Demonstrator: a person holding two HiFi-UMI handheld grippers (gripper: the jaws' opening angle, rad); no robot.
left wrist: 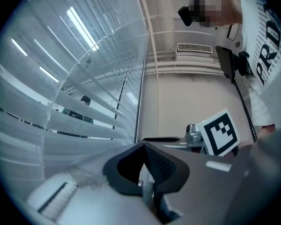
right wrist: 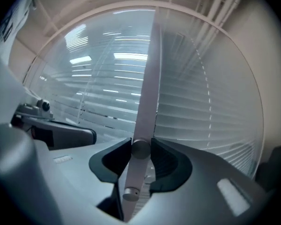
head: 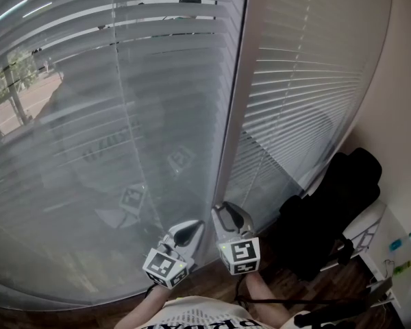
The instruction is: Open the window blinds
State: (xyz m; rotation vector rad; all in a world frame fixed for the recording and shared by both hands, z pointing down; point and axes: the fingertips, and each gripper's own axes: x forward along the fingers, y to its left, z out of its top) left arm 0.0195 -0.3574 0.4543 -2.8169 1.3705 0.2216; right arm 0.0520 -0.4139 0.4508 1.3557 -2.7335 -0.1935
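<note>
Blinds (head: 89, 115) flank pale mullion (head: 236, 101) above wood floor (head: 205, 271); left gripper (left wrist: 143, 146) clenched, right gripper (head: 227, 214) grasps round knob (right wrist: 140, 149).

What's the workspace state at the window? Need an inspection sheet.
Surface: wood floor below the window.
Job's things: left blind and right blind hang full length; the frame post between them carries a round knob.
Clutter: black bag or garment at right, beside a white surface with small items.
Grippers: right gripper closed on the knob; left gripper jaws together, nothing made out between them.
Cables: black cable down the person's shirt.
Surroundings: pale wall at right.
</note>
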